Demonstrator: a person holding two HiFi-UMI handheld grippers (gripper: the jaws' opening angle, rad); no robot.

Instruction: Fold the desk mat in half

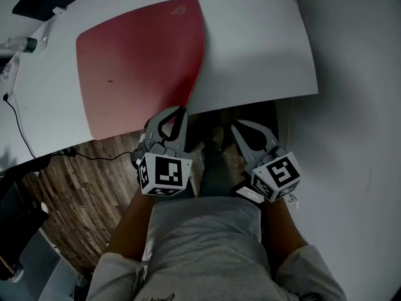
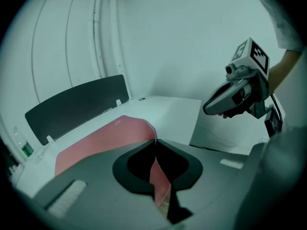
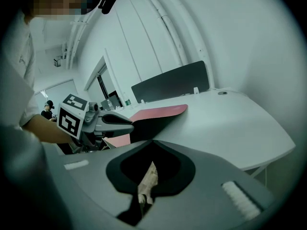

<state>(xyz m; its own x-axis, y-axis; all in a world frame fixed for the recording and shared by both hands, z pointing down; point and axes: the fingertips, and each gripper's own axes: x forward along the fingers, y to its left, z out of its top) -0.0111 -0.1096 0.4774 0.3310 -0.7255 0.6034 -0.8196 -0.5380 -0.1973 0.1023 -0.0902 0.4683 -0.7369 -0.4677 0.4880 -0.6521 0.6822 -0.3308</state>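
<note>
A red desk mat lies on the white desk, reaching its near edge. My left gripper is shut on the mat's near right corner, and that corner is lifted off the desk. In the left gripper view the red edge runs between the closed jaws. My right gripper hangs beside it, short of the desk edge and over the floor, shut with nothing in it. The right gripper view shows its own closed jaws, the left gripper and the raised mat.
A dark divider panel stands along the desk's far side. A bottle sits at the desk's left end and a black cable trails off it. Wood floor lies below, a white wall at right.
</note>
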